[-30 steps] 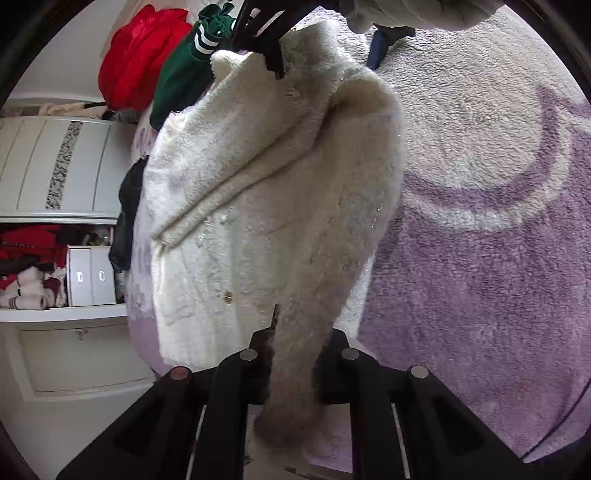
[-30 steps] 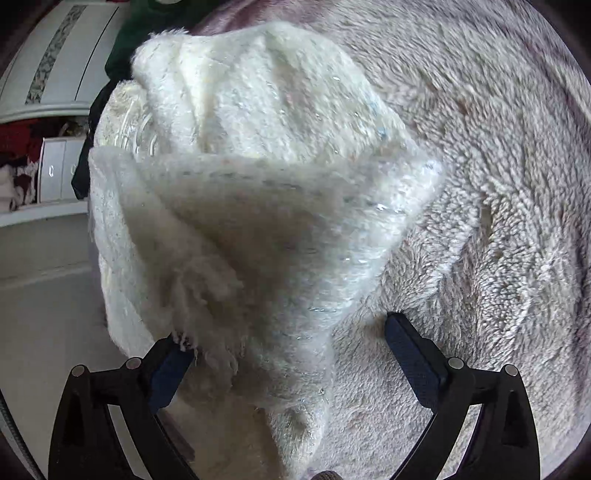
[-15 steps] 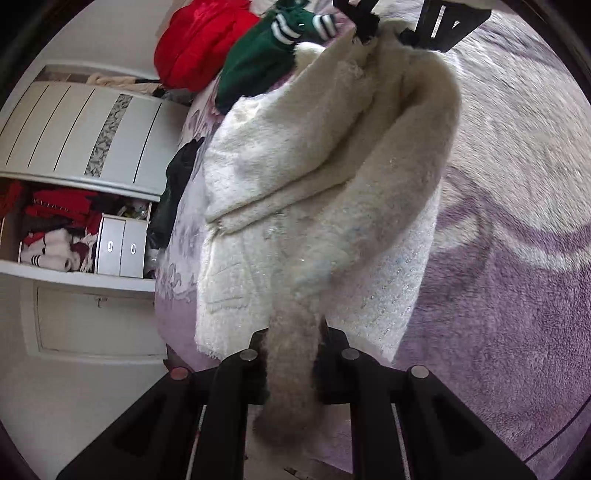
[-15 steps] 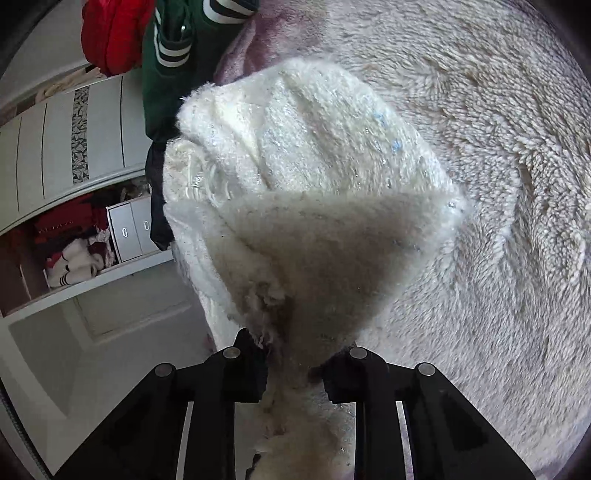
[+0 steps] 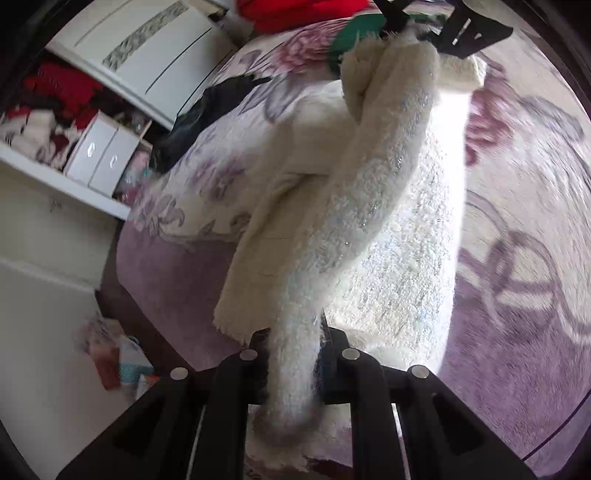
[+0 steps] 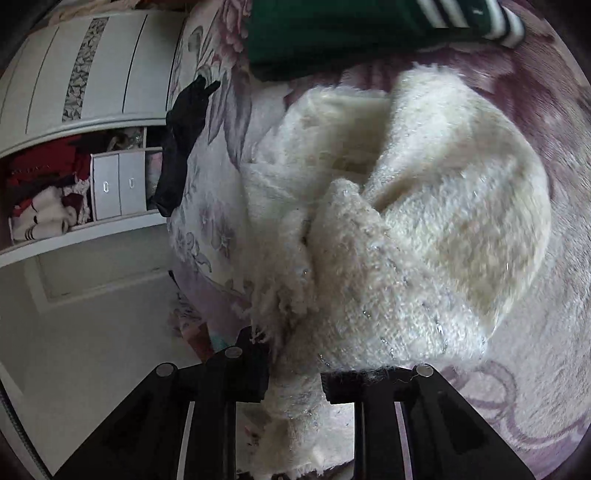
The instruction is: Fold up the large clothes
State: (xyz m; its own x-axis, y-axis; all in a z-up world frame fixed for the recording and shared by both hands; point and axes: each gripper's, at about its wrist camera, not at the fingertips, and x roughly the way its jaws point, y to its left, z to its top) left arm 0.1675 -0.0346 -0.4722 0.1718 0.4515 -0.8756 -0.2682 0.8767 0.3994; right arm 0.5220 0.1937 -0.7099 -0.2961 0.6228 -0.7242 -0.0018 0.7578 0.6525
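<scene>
We clamp the fluffy white coat [image 5: 369,206] in our left gripper [image 5: 295,354] and right gripper [image 6: 291,365], lifting it off the purple blanket [image 5: 517,295] toward twelve o'clock to straighten it for folding.

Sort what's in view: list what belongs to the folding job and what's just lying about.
In the job:
- fluffy white cardigan
- left gripper, shut on its sleeve
- right gripper, shut on its edge
- purple floral blanket underneath

Lying about:
- green striped garment
- red garment
- black garment
- white wardrobe
- small drawer boxes
</scene>
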